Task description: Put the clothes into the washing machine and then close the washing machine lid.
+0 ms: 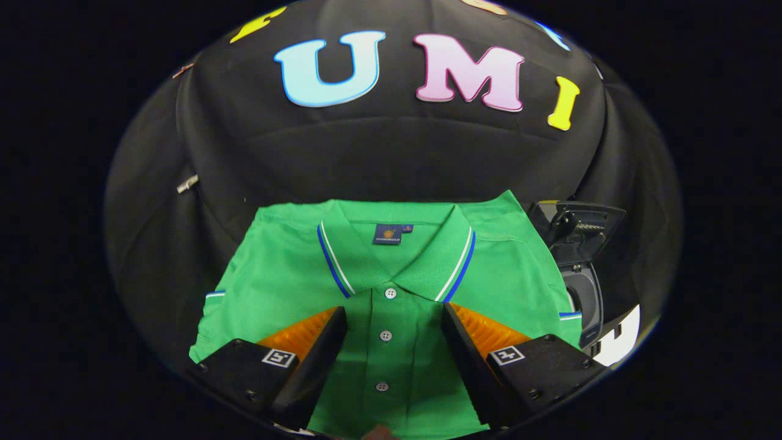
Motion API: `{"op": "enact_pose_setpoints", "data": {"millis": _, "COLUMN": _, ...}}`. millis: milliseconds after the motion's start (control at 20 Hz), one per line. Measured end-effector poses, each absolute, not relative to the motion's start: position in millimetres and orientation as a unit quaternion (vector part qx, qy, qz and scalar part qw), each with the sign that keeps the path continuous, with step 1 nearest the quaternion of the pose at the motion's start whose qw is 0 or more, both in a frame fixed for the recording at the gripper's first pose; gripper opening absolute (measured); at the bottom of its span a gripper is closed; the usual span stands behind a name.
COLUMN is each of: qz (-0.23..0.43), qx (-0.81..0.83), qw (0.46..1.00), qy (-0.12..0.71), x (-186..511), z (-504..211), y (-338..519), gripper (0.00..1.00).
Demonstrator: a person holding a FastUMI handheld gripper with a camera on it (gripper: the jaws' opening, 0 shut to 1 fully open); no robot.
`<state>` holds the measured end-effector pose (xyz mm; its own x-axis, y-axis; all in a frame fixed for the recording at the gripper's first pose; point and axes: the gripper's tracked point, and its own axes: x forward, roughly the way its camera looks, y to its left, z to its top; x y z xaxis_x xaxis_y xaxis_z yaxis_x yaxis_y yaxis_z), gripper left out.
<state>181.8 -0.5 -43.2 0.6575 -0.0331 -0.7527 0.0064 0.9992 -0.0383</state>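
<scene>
The gripper (394,318) sits nearest, its two fingers (317,357) spread wide apart and closed on nothing, one at about 7 o'clock and the other at about 5 o'clock. It is angled down over the garment, so the fingers frame the button placket with fabric showing in the gap between them. Whether the tips touch the cloth cannot be told.

The green polo shirt (275,287) lies folded and flat on the black cloth surface (159,244), front side up. Its long axis runs from 6 to 12 o'clock, with the collar (427,263) pointing away toward 12 o'clock, beyond the fingertips. The collar has white and blue stripes along its edge, and a dark label (387,234) shows inside the neck. Three white buttons (385,335) line up between the fingers.

The washing machine (580,263), dark, stands just beside the shirt's shoulder at about 3 o'clock, its lid (577,223) raised.
</scene>
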Motion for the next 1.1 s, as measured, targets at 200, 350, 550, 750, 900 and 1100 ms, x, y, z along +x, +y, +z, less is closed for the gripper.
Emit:
{"op": "enact_pose_setpoints", "data": {"millis": 200, "qz": -0.032, "qx": 0.000, "qw": 0.869, "qy": 0.494, "x": 186, "z": -47, "y": -2, "gripper": 0.99}}
{"op": "enact_pose_setpoints", "data": {"millis": 350, "qz": -0.033, "qx": -0.009, "qw": 0.843, "qy": 0.536, "x": 186, "z": -49, "y": -3, "gripper": 0.99}}
{"op": "enact_pose_setpoints", "data": {"millis": 550, "qz": -0.044, "qx": -0.008, "qw": 0.834, "qy": 0.551, "x": 188, "z": -49, "y": -9, "gripper": 0.93}}
{"op": "enact_pose_setpoints", "data": {"millis": 750, "qz": -0.056, "qx": 0.001, "qw": 0.836, "qy": 0.546, "x": 187, "z": -45, "y": -16, "gripper": 0.52}}
{"op": "enact_pose_setpoints", "data": {"millis": 900, "qz": -0.053, "qx": 0.008, "qw": 0.839, "qy": 0.542, "x": 187, "z": -45, "y": -15, "gripper": 0.37}}
{"op": "enact_pose_setpoints", "data": {"millis": 1100, "qz": -0.063, "qx": 0.005, "qw": 0.843, "qy": 0.533, "x": 186, "z": -45, "y": -18, "gripper": 0.37}}
